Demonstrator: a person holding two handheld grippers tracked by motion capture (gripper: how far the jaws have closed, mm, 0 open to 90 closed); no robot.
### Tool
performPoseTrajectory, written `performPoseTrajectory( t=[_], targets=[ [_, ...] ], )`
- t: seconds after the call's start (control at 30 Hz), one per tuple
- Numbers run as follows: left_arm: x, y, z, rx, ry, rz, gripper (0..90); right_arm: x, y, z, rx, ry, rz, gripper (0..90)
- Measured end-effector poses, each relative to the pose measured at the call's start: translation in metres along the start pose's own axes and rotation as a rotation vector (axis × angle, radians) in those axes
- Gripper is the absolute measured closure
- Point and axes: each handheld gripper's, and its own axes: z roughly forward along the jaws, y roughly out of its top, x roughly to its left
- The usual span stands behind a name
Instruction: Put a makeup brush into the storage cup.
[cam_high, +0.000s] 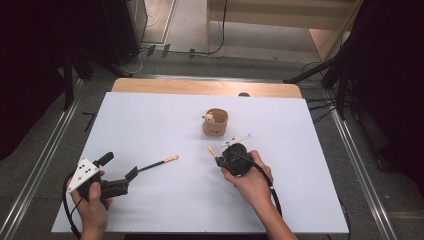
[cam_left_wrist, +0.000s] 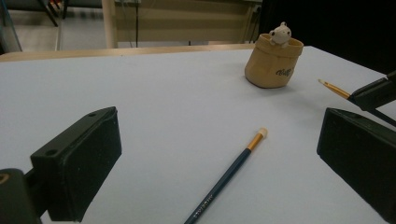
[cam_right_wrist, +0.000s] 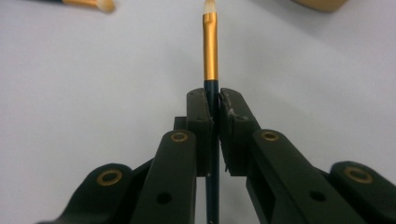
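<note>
Right hand-held gripper pinches brush above white tabletop.

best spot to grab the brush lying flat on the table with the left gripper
Grip the brush on its dark blue handle, below the gold band, not the soft tip. It lies flat and thin on the table, so come down from above with the jaws either side of the handle. The left gripper is already open and straddles it.

Lab-like recording space, white table, dark curtains, floor cables
</note>
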Motion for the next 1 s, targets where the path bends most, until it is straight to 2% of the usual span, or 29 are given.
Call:
performPoseTrajectory(
  t=[0.3, 0.33, 0.43, 0.57, 0.77, 1.0],
  targets=[
    [0.000, 0.000, 0.000, 0.001, 0.000, -0.002, 0.6, 0.002, 0.001, -0.012, -0.137, 0.013, -0.006, 84.8],
    [0.000, 0.000, 0.000, 0.001, 0.000, -0.002, 0.6, 0.002, 0.001, -0.012, -0.137, 0.013, -0.006, 84.8],
    [0.000, 0.000, 0.000, 0.000, 0.000, -0.002, 0.6, 0.001, 0.000, -0.017, -0.194, 0.013, -0.013, 84.8],
    [-0.001, 0.000, 0.000, 0.003, -0.002, 0.001, 0.7, 0.000, 0.000, -0.020, -0.230, 0.026, 0.000, 84.8],
    [-0.001, -0.001, 0.001, 0.002, -0.001, 0.000, 0.6, -0.001, 0.000, -0.028, -0.341, 0.030, -0.013, 84.8],
    [-0.001, -0.001, 0.001, 0.002, -0.002, -0.001, 0.6, -0.002, 0.000, -0.033, -0.411, 0.024, -0.022, 84.8]
  ],
)
